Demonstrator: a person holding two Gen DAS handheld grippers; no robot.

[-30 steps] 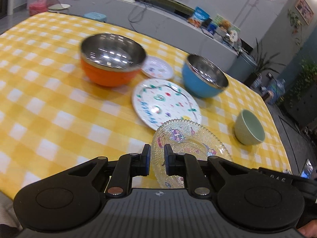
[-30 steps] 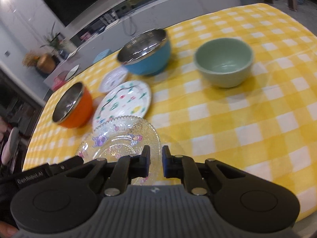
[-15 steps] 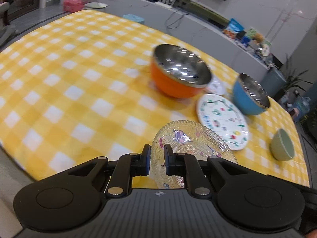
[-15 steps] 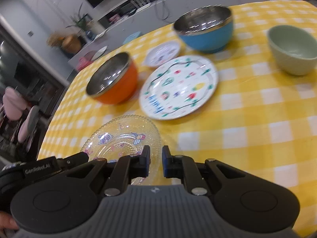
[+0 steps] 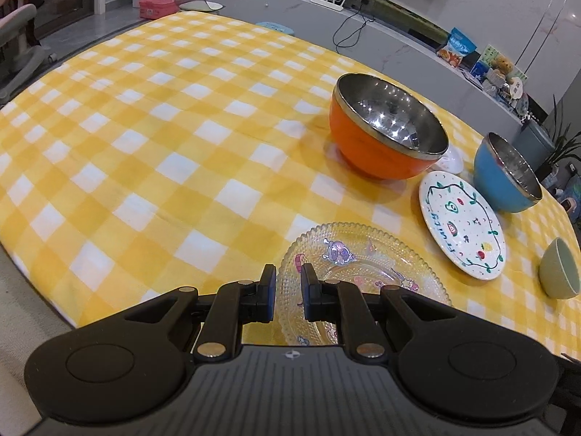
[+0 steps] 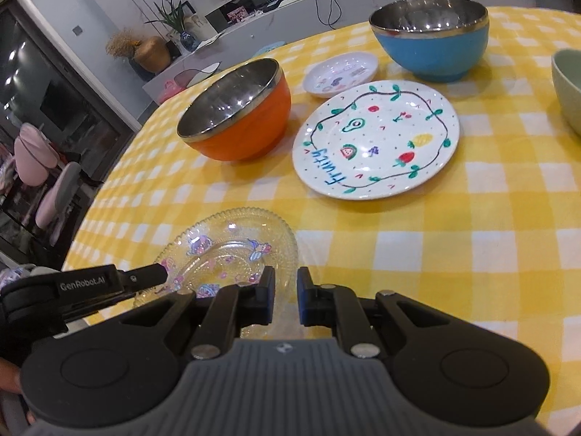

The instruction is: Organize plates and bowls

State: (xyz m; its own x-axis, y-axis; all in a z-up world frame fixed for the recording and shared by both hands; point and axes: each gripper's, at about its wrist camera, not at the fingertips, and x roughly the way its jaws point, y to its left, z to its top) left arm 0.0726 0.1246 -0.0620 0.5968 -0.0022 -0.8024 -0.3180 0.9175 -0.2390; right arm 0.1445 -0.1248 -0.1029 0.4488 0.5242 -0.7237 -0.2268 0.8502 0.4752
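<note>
A clear glass plate (image 5: pixel 363 265) with cartoon prints hangs low over the yellow checked tablecloth (image 5: pixel 145 145) near its front edge. My left gripper (image 5: pixel 288 287) is shut on its near rim. In the right wrist view the same glass plate (image 6: pixel 232 250) has my right gripper (image 6: pixel 285 290) shut on its right rim, and a left gripper finger (image 6: pixel 145 278) touches its left rim. Beyond stand an orange steel-lined bowl (image 5: pixel 385 134) (image 6: pixel 236 112), a white fruit-painted plate (image 5: pixel 461 225) (image 6: pixel 376 138), a small saucer (image 6: pixel 341 72), a blue bowl (image 5: pixel 504 178) (image 6: pixel 430 40) and a green bowl (image 5: pixel 559 272) (image 6: pixel 568 87).
A wide stretch of tablecloth lies to the left of the orange bowl. A long grey counter (image 5: pixel 381 36) with cables and snack packets runs behind the table. Pink and grey chairs (image 6: pixel 47 181) stand off the table's left side.
Both grippers have carried the glass plate leftward along the table's front. The bowls and the painted plate now sit further right in both views.
</note>
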